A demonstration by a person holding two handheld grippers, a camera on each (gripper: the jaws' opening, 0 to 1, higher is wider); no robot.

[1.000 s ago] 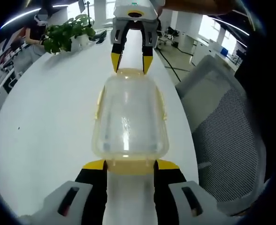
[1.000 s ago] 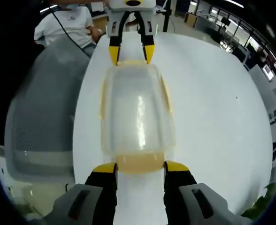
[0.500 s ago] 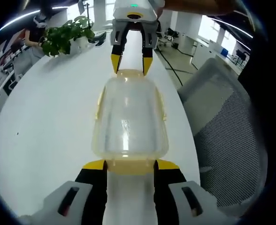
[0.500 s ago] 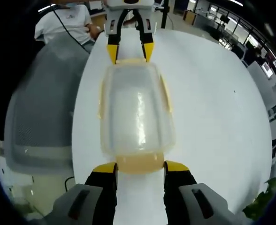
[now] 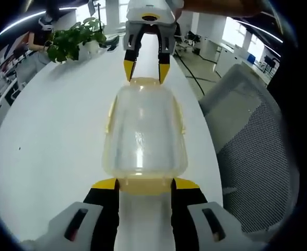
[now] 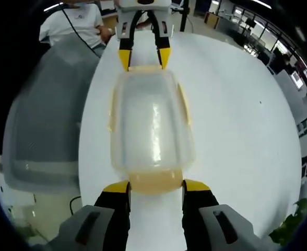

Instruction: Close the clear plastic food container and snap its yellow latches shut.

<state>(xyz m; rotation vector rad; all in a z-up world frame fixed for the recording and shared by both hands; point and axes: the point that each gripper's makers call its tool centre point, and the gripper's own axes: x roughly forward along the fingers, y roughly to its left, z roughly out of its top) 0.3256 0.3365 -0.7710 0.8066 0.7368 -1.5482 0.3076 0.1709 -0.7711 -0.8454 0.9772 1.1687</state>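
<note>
The clear plastic food container lies lengthwise on the white table with its lid on. Thin yellow side latches run along both long edges. My left gripper is shut on the near yellow end latch. My right gripper grips the far end. In the right gripper view the same container runs away from me. There my right gripper is shut on its yellow end latch, and the left gripper holds the opposite end.
A grey mesh office chair stands close to the table's edge, the same chair being in the right gripper view too. A potted plant sits at the table's far end. A person in a white shirt sits beyond the chair.
</note>
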